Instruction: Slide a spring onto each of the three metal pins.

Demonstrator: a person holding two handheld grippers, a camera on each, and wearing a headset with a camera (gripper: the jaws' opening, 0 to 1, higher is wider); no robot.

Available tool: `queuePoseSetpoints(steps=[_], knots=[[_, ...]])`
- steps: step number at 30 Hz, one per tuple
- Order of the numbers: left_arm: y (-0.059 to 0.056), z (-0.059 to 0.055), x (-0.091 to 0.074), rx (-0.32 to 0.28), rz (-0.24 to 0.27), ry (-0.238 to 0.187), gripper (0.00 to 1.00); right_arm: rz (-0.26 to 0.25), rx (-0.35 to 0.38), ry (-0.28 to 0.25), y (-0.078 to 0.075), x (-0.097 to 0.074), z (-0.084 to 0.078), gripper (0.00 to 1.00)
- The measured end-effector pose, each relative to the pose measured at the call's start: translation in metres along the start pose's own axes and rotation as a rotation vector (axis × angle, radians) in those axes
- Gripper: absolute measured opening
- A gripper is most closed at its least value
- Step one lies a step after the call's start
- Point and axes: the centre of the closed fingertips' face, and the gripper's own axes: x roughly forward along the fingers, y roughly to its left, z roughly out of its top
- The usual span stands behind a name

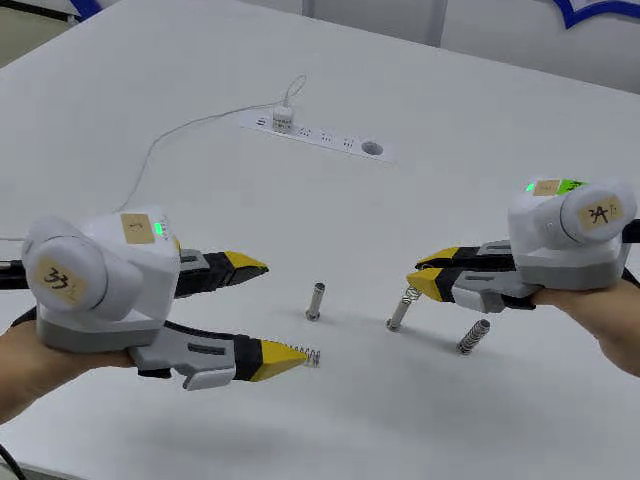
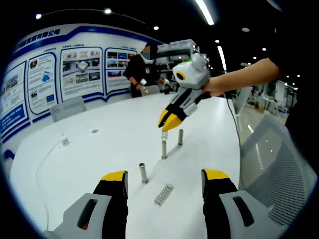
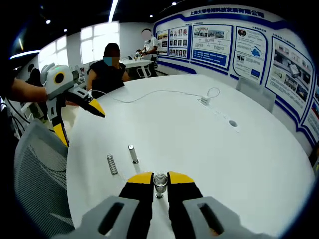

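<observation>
Three metal pins stand on the white table [image 1: 420,90]. My right gripper [image 1: 415,278] is shut on a spring [image 1: 408,297] sitting at the top of the middle pin [image 1: 398,317]; in the right gripper view its jaws [image 3: 160,179] pinch that spring [image 3: 160,181]. The right pin [image 1: 474,336] wears a spring along its length. The left pin [image 1: 316,300] is bare. A loose spring [image 1: 312,356] lies flat by the lower jaw tip of my open left gripper [image 1: 283,310]. In the left gripper view, this spring [image 2: 163,194] lies between the open jaws, near the bare pin [image 2: 143,173].
A white power strip [image 1: 320,135] with a plugged-in charger [image 1: 284,120] and a thin cable lies at the far side of the table. A mesh chair [image 2: 279,164] stands at the table's edge. People sit at another table in the background.
</observation>
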Motion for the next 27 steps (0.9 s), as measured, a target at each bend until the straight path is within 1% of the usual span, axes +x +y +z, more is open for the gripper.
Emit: queuePoseSetpoints(steps=[2,5,7,12,19,27], knots=[[0.003,0.001,-0.002,-0.021,0.007,-0.013,0.61,0.007,0.001,0.002,0.001,0.002,-0.001,0.11],[0.005,0.002,-0.002,-0.028,0.015,-0.016,0.62,0.012,-0.010,0.022,0.001,0.005,-0.007,0.11],[0.006,0.002,-0.003,-0.030,0.018,-0.017,0.63,0.018,0.013,0.006,0.000,0.005,-0.004,0.11],[0.008,0.001,-0.003,-0.037,0.026,-0.017,0.64,0.022,0.010,0.018,0.001,0.007,-0.006,0.11],[0.008,0.000,-0.003,-0.045,0.027,-0.015,0.64,0.026,0.015,0.029,0.003,0.011,-0.011,0.11],[0.008,-0.001,-0.003,-0.057,0.027,-0.013,0.65,0.029,0.021,0.055,0.003,0.019,-0.020,0.11]])
